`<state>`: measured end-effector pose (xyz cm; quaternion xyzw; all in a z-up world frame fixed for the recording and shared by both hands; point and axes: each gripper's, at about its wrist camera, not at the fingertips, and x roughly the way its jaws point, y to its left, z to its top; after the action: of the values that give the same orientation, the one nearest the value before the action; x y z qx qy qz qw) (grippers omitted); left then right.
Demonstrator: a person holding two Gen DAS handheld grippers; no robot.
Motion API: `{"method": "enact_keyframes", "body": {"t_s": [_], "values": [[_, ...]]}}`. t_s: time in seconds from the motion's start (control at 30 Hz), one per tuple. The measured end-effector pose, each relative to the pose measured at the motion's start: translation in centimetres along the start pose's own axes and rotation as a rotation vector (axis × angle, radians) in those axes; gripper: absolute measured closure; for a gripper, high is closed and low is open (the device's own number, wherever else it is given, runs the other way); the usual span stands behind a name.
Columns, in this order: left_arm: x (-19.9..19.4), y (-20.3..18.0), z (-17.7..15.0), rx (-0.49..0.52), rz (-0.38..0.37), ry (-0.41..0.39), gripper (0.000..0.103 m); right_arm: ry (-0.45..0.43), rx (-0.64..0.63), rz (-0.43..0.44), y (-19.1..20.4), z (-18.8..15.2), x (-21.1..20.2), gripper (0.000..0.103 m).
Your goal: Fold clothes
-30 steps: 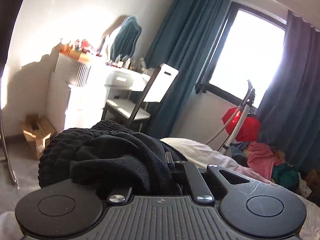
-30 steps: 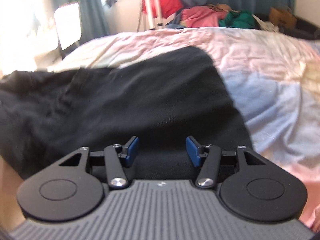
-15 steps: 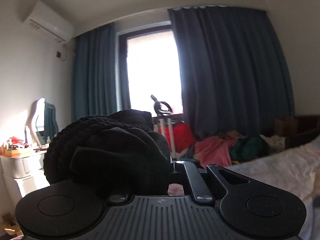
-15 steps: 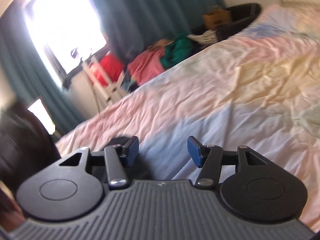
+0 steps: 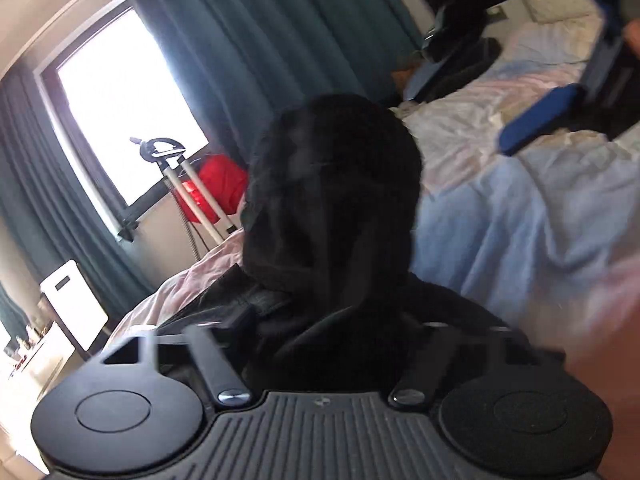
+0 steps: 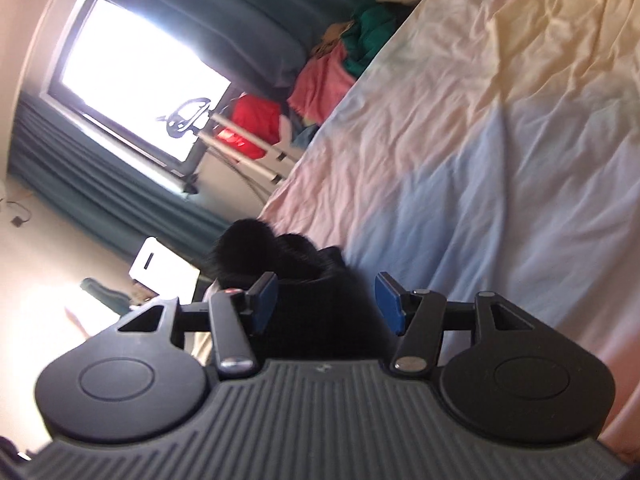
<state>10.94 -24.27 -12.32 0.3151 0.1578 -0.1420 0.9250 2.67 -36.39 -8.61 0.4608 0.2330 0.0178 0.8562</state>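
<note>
The left tool (image 5: 328,320) is clamped on a bunched black knit garment (image 5: 332,200), and the cloth mounds up right over its fingers, hiding them and rising in front of the bed (image 5: 520,220). Above the bed on the far side from the window (image 5: 120,92), the right tool (image 5: 460,88) comes into the left camera, blue pads (image 5: 536,120) showing, blurred. From its own camera the right tool (image 6: 326,304) stands wide, blue pads spread apart, nothing gripped, and the black garment (image 6: 320,292) sits between and just beyond them at the edge of the bed (image 6: 500,140). Sheets are rumpled, pink, blue and yellow. Beside the bed toward the window, a red bag (image 6: 256,120), a white stand (image 6: 256,156) and a heap of pink and green clothes (image 6: 340,64). Teal curtains (image 5: 260,40) frame the window.
</note>
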Motion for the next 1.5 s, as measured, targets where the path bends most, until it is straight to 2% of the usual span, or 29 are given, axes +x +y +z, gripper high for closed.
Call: {"method": "enact_keyframes", "body": {"t_s": [0.1, 0.13, 0.17, 0.23, 0.37, 0.43, 0.5, 0.63, 0.73, 0.8, 0.87, 0.9, 0.93, 0.97, 1.0, 1.13, 1.2, 1.27, 1.37, 1.43, 1.5], "values": [[-1.2, 1.8, -1.0, 0.015, -0.037, 0.010, 0.019, 0.027, 0.013, 0.019, 0.2, -0.3, 0.7, 0.043], [-1.4, 2.4, -1.4, 0.019, -0.042, 0.020, 0.019, 0.037, 0.025, 0.022, 0.1, -0.5, 1.0, 0.038], [-1.7, 3.2, -2.1, 0.023, -0.041, 0.025, 0.019, 0.046, 0.045, 0.024, -0.1, -0.6, 1.2, 0.025], [-2.7, 5.5, -4.7, 0.025, -0.021, 0.019, 0.018, 0.062, 0.081, 0.025, -0.6, -0.8, 1.7, 0.017], [-4.0, 7.2, -7.7, -0.030, 0.027, 0.045, 0.016, 0.108, 0.135, -0.028, -1.5, -1.7, 3.4, 0.017], [-4.1, 7.3, -8.4, -0.029, 0.070, 0.072, 0.018, 0.103, 0.143, -0.031, -1.5, -2.1, 3.9, 0.017], [-4.2, 7.6, -9.1, -0.039, 0.079, 0.093, 0.018, 0.099, 0.152, -0.034, -1.5, -2.4, 4.3, 0.017], [-4.0, 8.9, -9.4, -0.090, 0.108, 0.064, 0.018, 0.090, 0.169, -0.040, -1.4, -3.1, 5.2, 0.017], [-3.8, 9.5, -9.1, -0.169, 0.135, 0.054, 0.017, 0.083, 0.182, -0.044, -1.4, -3.6, 5.8, 0.018], [-4.0, 10.1, -9.0, -0.222, 0.145, 0.056, 0.017, 0.067, 0.152, -0.081, -1.3, -3.7, 6.6, 0.021], [-4.4, 11.5, -9.0, -0.325, 0.146, 0.062, 0.017, 0.045, 0.113, -0.115, -1.4, -4.0, 7.0, 0.039], [-4.7, 12.6, -9.1, -0.388, 0.163, 0.062, 0.019, 0.038, 0.101, -0.123, -1.4, -4.2, 7.2, 0.040], [-5.0, 13.7, -9.3, -0.451, 0.181, 0.061, 0.019, 0.032, 0.086, -0.128, -1.3, -4.4, 7.3, 0.049], [-5.4, 14.8, -9.4, -0.515, 0.198, 0.060, 0.018, 0.027, 0.058, -0.112, -0.8, -4.7, 6.9, 0.058], [-5.7, 15.9, -9.7, -0.582, 0.208, 0.059, 0.018, 0.019, 0.029, -0.089, -0.2, -4.9, 6.4, 0.062], [-6.6, 19.8, -11.7, -0.816, 0.239, 0.067, 0.018, -0.032, -0.140, 0.138, 4.3, -6.1, 2.4, 0.066], [-7.4, 20.8, -12.8, -0.883, 0.251, 0.078, 0.018, -0.021, -0.255, 0.112, 6.1, -7.1, 1.8, 0.066], [-7.1, 21.5, -13.4, -0.933, 0.231, 0.112, 0.018, 0.006, -0.297, 0.017, 6.0, -8.1, 2.1, 0.066], [-7.5, 20.9, -15.1, -0.940, 0.198, 0.191, 0.014, 0.071, -0.248, -0.153, 3.3, -9.1, 3.0, 0.065], [-7.5, 20.3, -15.9, -0.916, 0.199, 0.231, 0.013, 0.095, -0.161, -0.179, 1.2, -9.3, 3.1, 0.066], [-7.5, 19.8, -16.4, -0.913, 0.199, 0.247, 0.011, 0.090, -0.117, -0.168, 0.5, -9.3, 3.1, 0.066]]}}
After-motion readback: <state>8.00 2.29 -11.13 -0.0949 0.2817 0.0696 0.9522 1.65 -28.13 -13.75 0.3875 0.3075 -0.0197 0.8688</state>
